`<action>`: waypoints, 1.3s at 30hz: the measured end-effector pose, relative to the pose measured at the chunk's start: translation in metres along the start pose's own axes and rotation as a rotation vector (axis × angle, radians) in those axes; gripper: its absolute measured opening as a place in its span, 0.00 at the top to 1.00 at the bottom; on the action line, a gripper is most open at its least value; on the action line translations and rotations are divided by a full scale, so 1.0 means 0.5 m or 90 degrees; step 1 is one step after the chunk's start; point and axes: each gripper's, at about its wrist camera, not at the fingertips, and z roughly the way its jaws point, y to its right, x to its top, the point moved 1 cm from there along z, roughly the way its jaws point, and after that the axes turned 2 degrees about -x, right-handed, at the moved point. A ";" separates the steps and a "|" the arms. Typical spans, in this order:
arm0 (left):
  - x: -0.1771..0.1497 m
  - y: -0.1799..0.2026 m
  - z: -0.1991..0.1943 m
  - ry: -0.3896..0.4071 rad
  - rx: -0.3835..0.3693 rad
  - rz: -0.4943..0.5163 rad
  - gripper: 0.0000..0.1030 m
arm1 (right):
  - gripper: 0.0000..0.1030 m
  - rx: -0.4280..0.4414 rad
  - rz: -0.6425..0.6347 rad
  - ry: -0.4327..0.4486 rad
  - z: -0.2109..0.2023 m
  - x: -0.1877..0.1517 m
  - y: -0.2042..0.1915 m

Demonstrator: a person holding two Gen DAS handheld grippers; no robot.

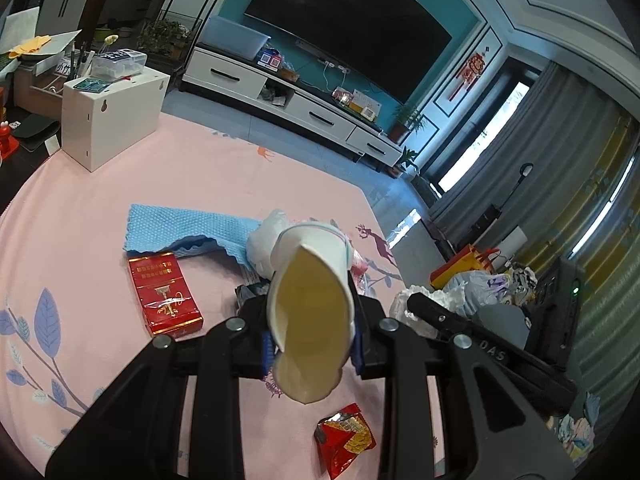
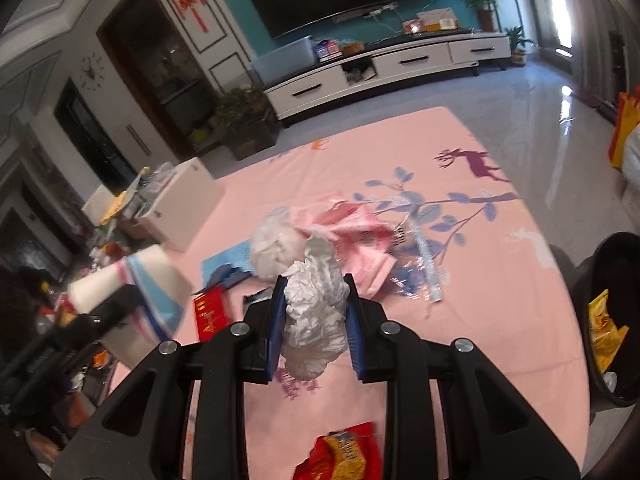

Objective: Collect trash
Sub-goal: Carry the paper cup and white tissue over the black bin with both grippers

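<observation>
1. Readable writing is little: the letters "DAS" stand in white on the arm of the right gripper, as seen from the left wrist view. The red cigarette pack (image 1: 164, 295) has gold characters, too small to read.
2. The left gripper (image 1: 313, 346) is closed on a flattened paper cup (image 1: 310, 312) – the blue pads press its sides, and its yellowish inside faces the camera.
3. The right gripper (image 2: 316, 330) is clamped on a crumpled white paper ball (image 2: 316, 316), held above the cloth.
4. More trash lies on the table: a red snack wrapper (image 1: 346, 440) near the front edge, a blue textured cloth (image 1: 188, 230), a white tissue wad (image 2: 276, 250) and a pink plastic packet (image 2: 360, 236) touching it.
5. A black bin (image 2: 612, 320) stands at the right of the table – a yellow wrapper lies inside.
6. The surface is a pink tablecloth (image 1: 100, 208) with blue leaves and a purple deer; a white box (image 1: 112, 116) stands at its far left corner.
7. Behind are a large dark television (image 1: 352, 28) on a teal wall, a white low cabinet (image 1: 296, 100) and grey curtains.
</observation>
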 end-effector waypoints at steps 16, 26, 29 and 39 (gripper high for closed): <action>-0.030 0.030 0.032 -0.028 0.013 0.041 0.71 | 0.72 -0.007 -0.001 0.019 -0.029 0.001 -0.002; -0.042 0.046 0.040 -0.040 0.009 0.057 0.71 | 0.72 -0.013 0.002 0.051 -0.070 0.007 0.008; -0.051 0.056 0.049 -0.040 0.026 0.074 0.71 | 0.72 -0.009 0.002 0.060 -0.083 0.009 0.011; -0.077 0.126 0.088 -0.061 0.019 0.107 0.71 | 0.72 -0.030 -0.016 0.115 -0.160 0.018 0.050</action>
